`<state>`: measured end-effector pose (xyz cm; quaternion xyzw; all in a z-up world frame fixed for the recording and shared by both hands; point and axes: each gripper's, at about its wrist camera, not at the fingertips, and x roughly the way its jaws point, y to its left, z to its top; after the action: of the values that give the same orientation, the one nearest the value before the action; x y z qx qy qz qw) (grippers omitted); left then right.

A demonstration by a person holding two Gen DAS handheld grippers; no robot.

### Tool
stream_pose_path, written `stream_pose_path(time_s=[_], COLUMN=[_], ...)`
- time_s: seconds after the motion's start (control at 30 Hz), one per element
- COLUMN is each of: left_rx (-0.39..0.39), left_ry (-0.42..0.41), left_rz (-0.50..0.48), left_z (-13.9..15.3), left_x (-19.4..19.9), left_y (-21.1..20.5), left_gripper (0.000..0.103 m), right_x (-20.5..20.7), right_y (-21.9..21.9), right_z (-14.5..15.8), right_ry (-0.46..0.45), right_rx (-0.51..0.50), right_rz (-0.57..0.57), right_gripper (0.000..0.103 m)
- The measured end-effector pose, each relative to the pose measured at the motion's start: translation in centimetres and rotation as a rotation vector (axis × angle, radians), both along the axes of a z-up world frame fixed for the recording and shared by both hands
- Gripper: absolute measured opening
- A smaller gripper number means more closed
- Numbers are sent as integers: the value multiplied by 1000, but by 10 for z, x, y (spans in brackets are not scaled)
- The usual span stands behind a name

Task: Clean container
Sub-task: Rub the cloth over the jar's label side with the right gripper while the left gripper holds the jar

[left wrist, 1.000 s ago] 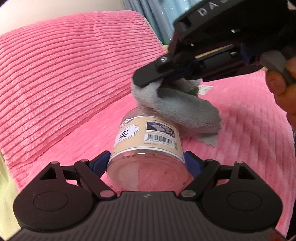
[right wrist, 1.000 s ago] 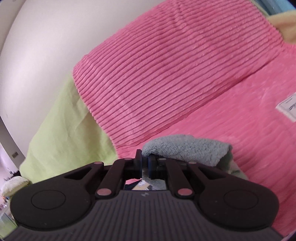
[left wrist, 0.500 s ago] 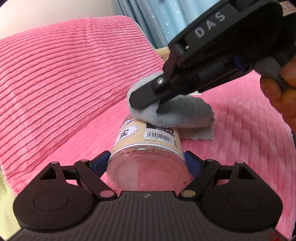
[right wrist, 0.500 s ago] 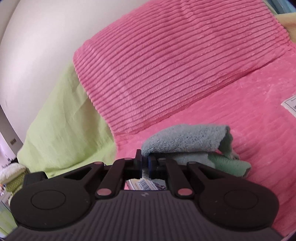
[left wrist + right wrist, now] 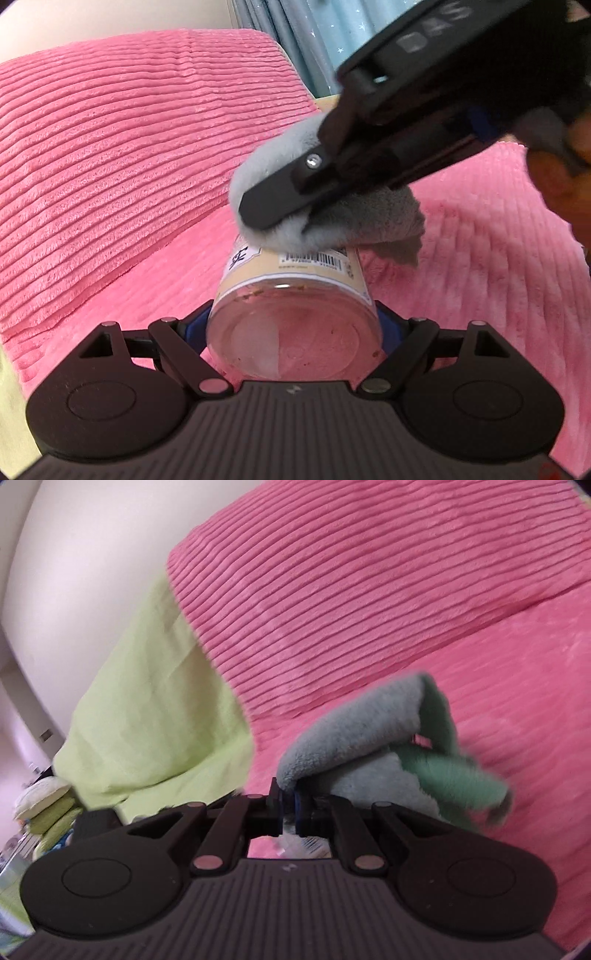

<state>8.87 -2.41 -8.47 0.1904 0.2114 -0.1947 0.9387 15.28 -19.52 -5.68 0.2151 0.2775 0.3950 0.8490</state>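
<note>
So my left gripper (image 5: 291, 332) has the container (image 5: 293, 314) lying on its side between the fingers, base toward the camera. The cloth (image 5: 332, 218) sits on top of it, pinched in my right gripper (image 5: 289, 805) coming from upper right. Ribbed cushion (image 5: 129, 147) behind-left, curtain (image 5: 310, 40) further back.

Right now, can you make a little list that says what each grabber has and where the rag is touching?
left gripper: shut on the jar, holding its clear bottom end
jar: lying sideways, tan label with barcode facing up
right gripper: shut on the cloth
cloth: grey, folded, pressed on top of the jar's label
underneath: pink ribbed blanket
behind: blue star curtain
</note>
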Motion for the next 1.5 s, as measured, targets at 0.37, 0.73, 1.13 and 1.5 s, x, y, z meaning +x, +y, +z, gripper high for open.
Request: stream_pose_path(time_s=[0.37, 0.73, 1.13, 1.5], left_rx=[-20, -44, 30, -320], left_ry=[8, 21, -24, 232], left_rz=[14, 28, -5, 95], left_z=[-4, -3, -7, 2], left_x=[1, 4, -1, 23], left_y=[0, 4, -6, 22], left_gripper=[88, 85, 85, 91], right_x=[7, -7, 6, 4], right_y=[-14, -6, -13, -19], right_z=[-4, -3, -4, -6], right_ry=[12, 2, 9, 5], right_rx=[28, 37, 30, 32], right_rz=[-97, 30, -75, -91], right_gripper=[4, 5, 3, 3])
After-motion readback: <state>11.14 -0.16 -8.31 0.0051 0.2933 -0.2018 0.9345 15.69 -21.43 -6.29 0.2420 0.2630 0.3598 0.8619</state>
